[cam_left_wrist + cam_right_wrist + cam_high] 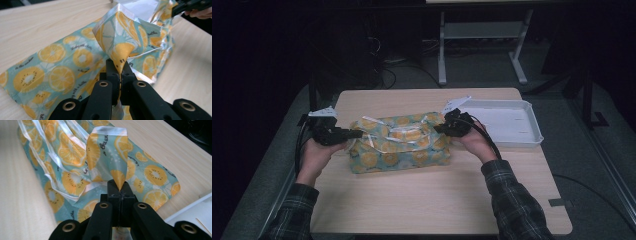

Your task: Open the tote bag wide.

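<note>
Two grippers pinch opposite ends of a fruit-print cloth (399, 142) on a pale wooden table (437, 200), as a person in plaid sleeves works from the near side. The left gripper (354, 133) has its jaws pressed together on a fold at the cloth's left end; the right gripper (443, 126) is clamped the same way on a fold at the right end. Seen along each tool, a peak of fabric rises straight out of the closed jaws, lifted a little while the rest of the cloth lies bunched on the table between the hands. Holding both ends at once looks meant to stretch the piece out or to carry it, with the slack in the middle suggesting it is not yet pulled taut. A white tray (507, 122) sits just right of the cloth, near the right hand, possibly where the cloth is bound. The print shows orange and kiwi slices on pale blue with white-edged hems. Small script runs among the fruit; "the" can be made out, the rest is too small to read.
</note>
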Action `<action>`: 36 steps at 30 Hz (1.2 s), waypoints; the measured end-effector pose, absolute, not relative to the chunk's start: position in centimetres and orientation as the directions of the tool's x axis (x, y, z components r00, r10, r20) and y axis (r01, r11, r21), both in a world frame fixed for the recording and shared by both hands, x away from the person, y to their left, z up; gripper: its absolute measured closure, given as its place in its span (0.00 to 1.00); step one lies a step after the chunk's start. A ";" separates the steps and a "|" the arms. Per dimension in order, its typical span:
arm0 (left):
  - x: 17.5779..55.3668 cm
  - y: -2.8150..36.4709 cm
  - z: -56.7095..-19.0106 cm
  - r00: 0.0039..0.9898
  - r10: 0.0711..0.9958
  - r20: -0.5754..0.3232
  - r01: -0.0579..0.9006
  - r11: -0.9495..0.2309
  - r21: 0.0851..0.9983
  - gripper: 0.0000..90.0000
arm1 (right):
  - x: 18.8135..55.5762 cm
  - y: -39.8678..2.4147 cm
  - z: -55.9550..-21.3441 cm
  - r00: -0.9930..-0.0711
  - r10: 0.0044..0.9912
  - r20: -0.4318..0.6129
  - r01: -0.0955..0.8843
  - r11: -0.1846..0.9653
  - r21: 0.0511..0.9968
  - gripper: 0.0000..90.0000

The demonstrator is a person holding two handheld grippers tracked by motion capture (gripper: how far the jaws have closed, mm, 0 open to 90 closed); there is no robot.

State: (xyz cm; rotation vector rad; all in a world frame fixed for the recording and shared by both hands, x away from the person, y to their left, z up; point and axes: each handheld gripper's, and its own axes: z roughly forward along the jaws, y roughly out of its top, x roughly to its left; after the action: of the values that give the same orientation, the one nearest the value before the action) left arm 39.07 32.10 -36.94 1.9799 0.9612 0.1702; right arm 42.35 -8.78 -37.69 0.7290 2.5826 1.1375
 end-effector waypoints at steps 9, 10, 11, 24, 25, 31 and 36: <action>41.2 31.4 -40.6 0.628 0.745 -0.224 0.640 -0.332 0.693 0.99 | 44.0 -7.5 -40.5 -0.830 0.557 0.012 0.411 0.598 0.688 0.99; 41.3 31.3 -40.8 0.624 0.749 -0.221 0.647 -0.338 0.683 0.99 | 44.2 -7.3 -40.8 -0.825 0.564 0.017 0.425 0.602 0.676 0.99; 41.5 31.2 -41.1 0.625 0.752 -0.211 0.650 -0.351 0.674 0.99 | 44.3 -7.1 -41.2 -0.823 0.567 0.015 0.431 0.608 0.667 0.99; 41.6 29.6 -42.9 0.638 0.747 -0.188 0.699 -0.459 0.548 0.99 | 43.9 -6.1 -44.2 -0.845 0.535 0.026 0.438 0.662 0.608 0.99; 41.5 29.5 -42.9 0.642 0.743 -0.191 0.701 -0.467 0.539 0.99 | 43.9 -6.2 -44.3 -0.847 0.532 0.024 0.435 0.665 0.607 0.99; 40.2 29.4 -43.2 0.655 0.726 -0.209 0.696 -0.472 0.541 0.99 | 43.1 -6.7 -44.5 -0.850 0.526 0.044 0.440 0.660 0.609 0.99; 38.7 29.5 -43.2 0.665 0.712 -0.228 0.692 -0.470 0.548 0.99 | 42.0 -7.1 -44.4 -0.864 0.502 0.040 0.419 0.673 0.610 0.98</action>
State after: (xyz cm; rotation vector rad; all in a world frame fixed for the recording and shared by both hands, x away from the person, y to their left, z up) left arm 38.66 29.49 -43.20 2.2617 1.0798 0.0423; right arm 41.97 -7.15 -44.38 0.7611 2.7521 0.9545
